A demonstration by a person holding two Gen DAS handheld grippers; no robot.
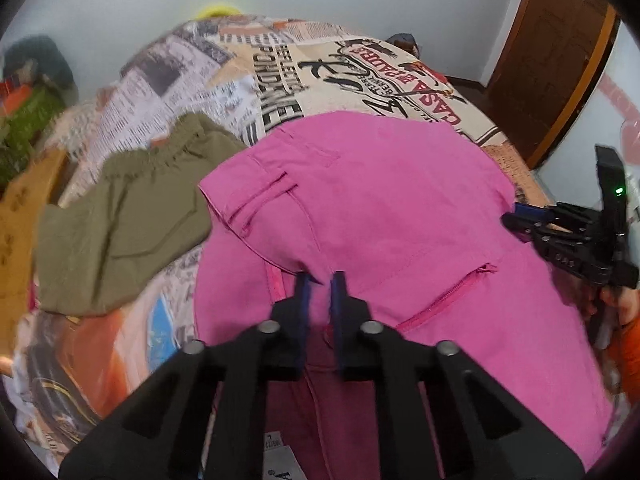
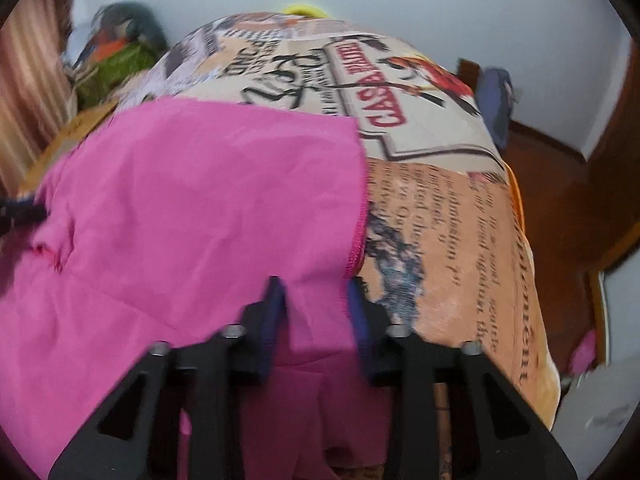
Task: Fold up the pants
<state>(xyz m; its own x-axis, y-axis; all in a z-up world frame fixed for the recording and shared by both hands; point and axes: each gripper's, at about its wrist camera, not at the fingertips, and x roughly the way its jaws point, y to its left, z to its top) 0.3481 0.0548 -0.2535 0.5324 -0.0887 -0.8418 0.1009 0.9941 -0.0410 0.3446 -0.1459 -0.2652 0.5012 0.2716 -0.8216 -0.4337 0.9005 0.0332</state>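
Bright pink pants (image 1: 380, 200) lie spread over a bed, waistband and belt loops to the left and a zip pocket toward the right. My left gripper (image 1: 321, 280) is shut on a fold of the pants at their near edge, pink cloth pinched between the blue pads. In the right wrist view the pants (image 2: 200, 200) fill the left half, their stitched hem running down the middle. My right gripper (image 2: 315, 292) is closed on the near corner by that hem, cloth filling the gap between its fingers. It also shows from the side as the other gripper (image 1: 576, 240) at the pants' right edge.
A newspaper-print bedspread (image 1: 280, 72) covers the bed. An olive green garment (image 1: 120, 232) lies left of the pants. A brown cardboard piece (image 1: 16, 240) is at the far left. A wooden door (image 1: 560, 60) and brown floor (image 2: 540, 184) lie to the right of the bed.
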